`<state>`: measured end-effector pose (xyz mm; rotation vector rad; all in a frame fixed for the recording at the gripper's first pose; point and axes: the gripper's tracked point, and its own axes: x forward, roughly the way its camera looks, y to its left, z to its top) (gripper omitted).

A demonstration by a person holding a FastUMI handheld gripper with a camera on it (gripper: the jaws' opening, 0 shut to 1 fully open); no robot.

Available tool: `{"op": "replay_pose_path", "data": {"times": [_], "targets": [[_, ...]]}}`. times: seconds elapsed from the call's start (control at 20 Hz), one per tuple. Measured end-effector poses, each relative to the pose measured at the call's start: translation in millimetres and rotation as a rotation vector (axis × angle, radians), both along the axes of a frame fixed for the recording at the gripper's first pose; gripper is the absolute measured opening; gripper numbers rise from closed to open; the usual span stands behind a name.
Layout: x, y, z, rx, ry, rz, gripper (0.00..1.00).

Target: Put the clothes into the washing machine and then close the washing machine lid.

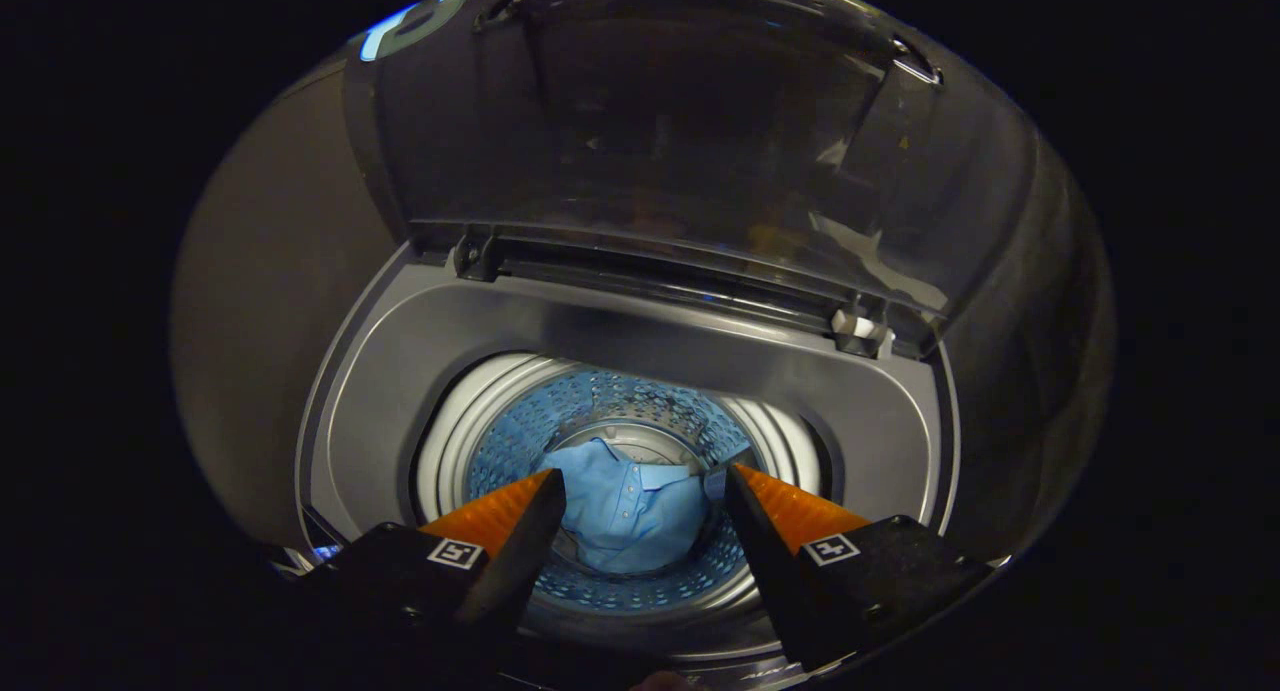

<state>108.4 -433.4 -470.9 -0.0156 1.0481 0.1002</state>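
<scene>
your gripper (640, 491) hangs over the mouth of the top-load washing machine (400, 371) w/ its jaws spread wide and nothing between them. the light blue polo shirt (625, 511) lies down in the drum (600, 401), below and beyond the fingertips, seen through the gap between them. it's bunched, collar and button placket facing up, no clear long axis. it sits on the drum floor, well apart from the jaws, so the clothes part looks done by my read.

what counts now is the lid (680, 121). it stands open, tilted back past upright, straight ahead of the jaws and above them, hinged along the far edge of the tub opening. the hinge line runs side to side across your view, hinge blocks at the left (475, 256) and right (860, 329) ends. the lid's free edge is the far-top one, away from you.

so the next move prob means lifting up and fwd, over the tub, to reach that top edge and bring it toward you and down. lid is see-through and glossy, so judging contact may be tricky. keep the jaws out of the opening as it swings.
</scene>
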Motion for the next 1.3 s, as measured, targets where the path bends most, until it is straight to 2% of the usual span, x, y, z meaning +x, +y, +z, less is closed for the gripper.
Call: {"op": "replay_pose_path", "data": {"times": [0.3, 0.55, 0.8, 0.95, 1.15, 1.3], "targets": [[-0.9, -14.3, 35.9, 0.011, -0.053, -0.084, 1.00], [9.6, -26.7, 95.4, 0.048, -0.166, -0.151, 0.99], [58.0, -52.3, 199.2, 0.004, -0.451, -0.188, 0.99], [91.5, -37.9, 261.0, 0.054, -0.592, -0.165, 0.99], [142.5, -28.2, 298.5, 0.097, -0.671, -0.138, 0.99], [182.4, -27.4, 306.6, 0.107, -0.677, -0.155, 0.99]]}}
